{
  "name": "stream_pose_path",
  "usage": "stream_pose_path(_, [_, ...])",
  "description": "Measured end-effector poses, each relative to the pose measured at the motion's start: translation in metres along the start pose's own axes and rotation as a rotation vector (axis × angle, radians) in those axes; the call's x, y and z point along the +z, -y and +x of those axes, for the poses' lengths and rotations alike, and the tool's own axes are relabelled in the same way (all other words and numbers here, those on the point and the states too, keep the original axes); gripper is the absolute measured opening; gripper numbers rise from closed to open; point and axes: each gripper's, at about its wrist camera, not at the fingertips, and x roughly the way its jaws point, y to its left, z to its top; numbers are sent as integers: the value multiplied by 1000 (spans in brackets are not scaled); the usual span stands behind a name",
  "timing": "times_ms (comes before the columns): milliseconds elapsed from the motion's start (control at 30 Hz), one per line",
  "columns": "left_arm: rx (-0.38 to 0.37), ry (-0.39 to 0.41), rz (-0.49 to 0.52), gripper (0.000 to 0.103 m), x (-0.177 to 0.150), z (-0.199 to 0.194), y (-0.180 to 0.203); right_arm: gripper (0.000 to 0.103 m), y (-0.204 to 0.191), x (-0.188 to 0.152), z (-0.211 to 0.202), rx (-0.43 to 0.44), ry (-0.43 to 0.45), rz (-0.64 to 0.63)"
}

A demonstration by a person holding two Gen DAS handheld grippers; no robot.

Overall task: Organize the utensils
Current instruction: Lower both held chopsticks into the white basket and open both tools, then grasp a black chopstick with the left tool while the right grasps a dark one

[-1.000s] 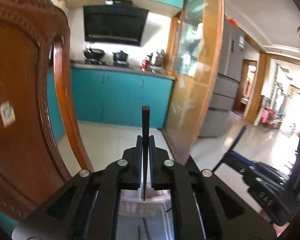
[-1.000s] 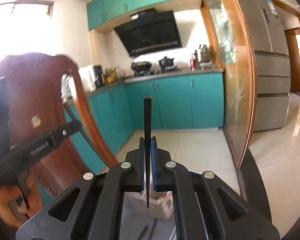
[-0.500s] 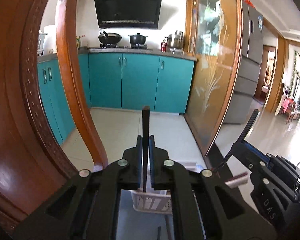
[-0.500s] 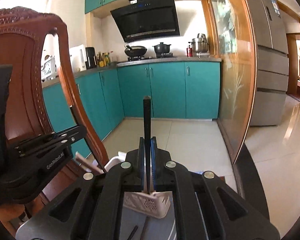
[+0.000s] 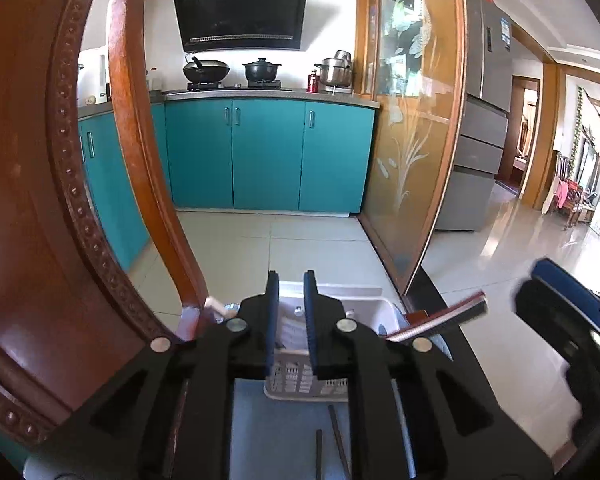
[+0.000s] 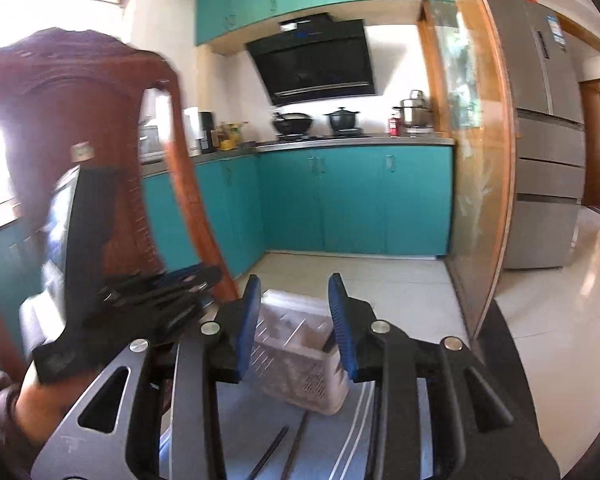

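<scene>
A white slotted basket [image 5: 300,380] [image 6: 312,384] stands on the grey mat just beyond both grippers. Thin sticks show inside it in the right wrist view. My left gripper [image 5: 291,280] hangs over the basket's near rim, its jaws opening with nothing between them. My right gripper [image 6: 293,284] is also opening and empty, its blue pads wider apart. Two dark chopsticks [image 5: 338,432] [image 6: 268,456] lie on the mat in front of the basket. Each gripper shows in the other's view, the right gripper body [image 5: 572,320] and the left gripper body [image 6: 160,296].
A carved wooden chair back [image 5: 40,200] [image 6: 80,120] rises close on the left. A red and white striped edge [image 5: 440,318] juts out beside the basket. The table ends just behind the basket, with tiled floor, teal cabinets [image 5: 268,152] and a glass partition [image 5: 416,140] beyond.
Both grippers sank toward the basket and their jaws parted. The dark chopstick that each one held upright is no longer between its jaws.
</scene>
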Motion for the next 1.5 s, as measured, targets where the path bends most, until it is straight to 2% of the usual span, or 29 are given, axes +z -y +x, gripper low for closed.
stream_pose_path(67, [3,-6,14,21,-10,-10,-1,35,-3,-20,-5,26,-45,-14])
stream_pose_path(100, [8,-12,19,22,-17,-14,-2,35,-3,-36,-1,23,-103,-20])
stream_pose_path(200, [16,-45,25,26,-40,-23,-4,35,1,-88,36,-13,-333,-26])
stream_pose_path(267, [25,-85,26,31,-58,-25,-6,35,9,-121,67,-13,-501,45])
stream_pose_path(333, [24,-142,15,33,-78,-23,-8,35,11,-142,88,-7,-591,81])
stream_pose_path(433, [12,-230,5,39,-114,-20,-11,35,8,-159,115,-17,-666,105])
stream_pose_path(567, [2,-341,-2,39,-153,-14,-12,35,0,-175,142,-59,-724,93])
stream_pose_path(633, [10,-367,-1,39,-167,-16,-12,29,0,-183,151,-69,-767,96])
stream_pose_path(733, [3,-391,7,42,-180,-19,-12,10,-1,-189,147,-80,-774,82])
stream_pose_path(867, [-14,-415,6,42,-190,-16,-8,7,10,-198,123,-74,-791,134])
stream_pose_path(1100, [-37,-439,13,45,-201,-11,-2,6,44,-216,63,-109,-790,218])
stream_pose_path(1200, [-49,-456,2,45,-203,-3,-1,10,56,-207,46,-109,-734,230])
stream_pose_path(1333, [-57,-467,-10,48,-200,8,-2,17,68,-188,39,-171,-677,212])
stream_pose_path(1500, [-81,-497,-14,50,-194,26,1,26,73,-179,44,-204,-662,230])
